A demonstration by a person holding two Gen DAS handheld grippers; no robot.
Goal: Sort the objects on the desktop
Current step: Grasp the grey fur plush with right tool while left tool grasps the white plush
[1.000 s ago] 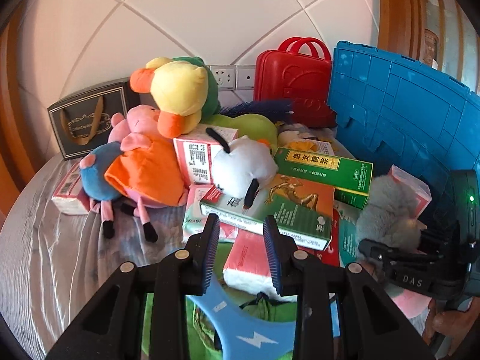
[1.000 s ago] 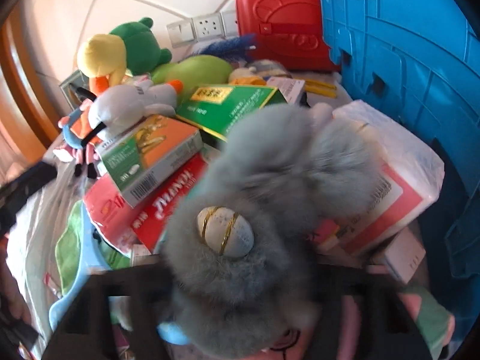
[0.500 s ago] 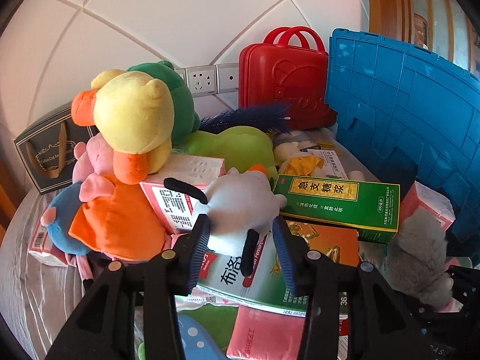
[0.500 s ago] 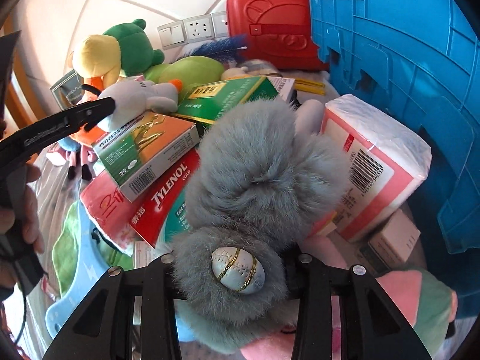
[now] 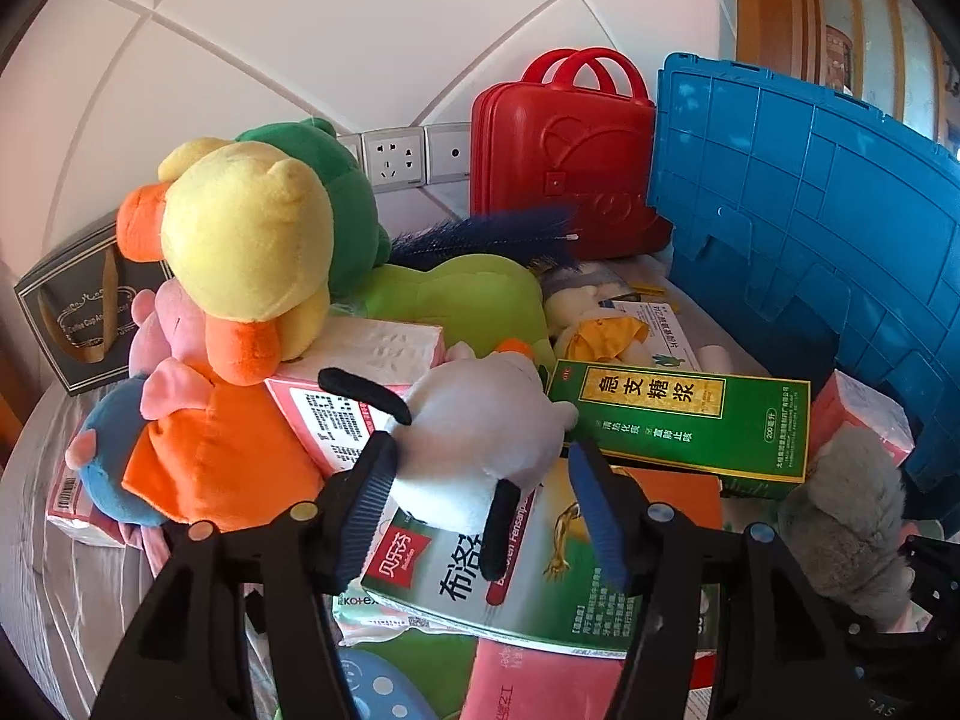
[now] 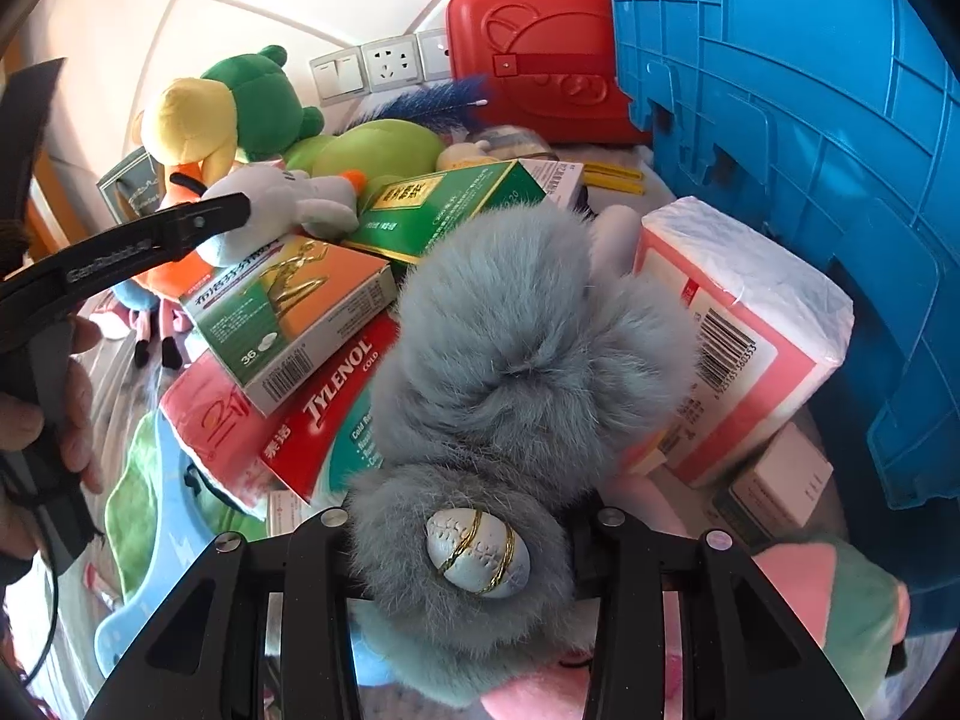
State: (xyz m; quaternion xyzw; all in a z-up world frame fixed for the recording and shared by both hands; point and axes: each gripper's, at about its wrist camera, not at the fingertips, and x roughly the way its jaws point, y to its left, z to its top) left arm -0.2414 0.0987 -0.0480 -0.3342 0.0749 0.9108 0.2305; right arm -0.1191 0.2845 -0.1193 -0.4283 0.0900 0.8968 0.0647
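Note:
My left gripper (image 5: 480, 450) reaches into the pile with its jaws opening on either side of a white plush with black ears (image 5: 474, 420). The right pad stands clear of the plush. That plush rests on an orange-and-green medicine box (image 5: 540, 576). In the right wrist view, my right gripper (image 6: 468, 528) is shut on a grey furry plush (image 6: 528, 330) with a small white-and-gold ball (image 6: 477, 552) on it. The fur hides the fingertips. The grey plush (image 5: 846, 516) also shows at the left view's lower right. A left finger (image 6: 222, 210) pokes in beside the white plush (image 6: 270, 198).
A blue crate (image 5: 810, 210) stands on the right, with a red case (image 5: 564, 150) against the wall. A yellow duck plush (image 5: 246, 240), an orange-clad plush (image 5: 210, 456), a green syrup box (image 5: 678, 420), a Tylenol box (image 6: 336, 402) and a tissue pack (image 6: 738, 324) crowd the table. A hand (image 6: 36, 414) is at left.
My left gripper moved forward over the boxes to the white plush, and its jaws spread wider around it. The right gripper kept its grip on the grey plush.

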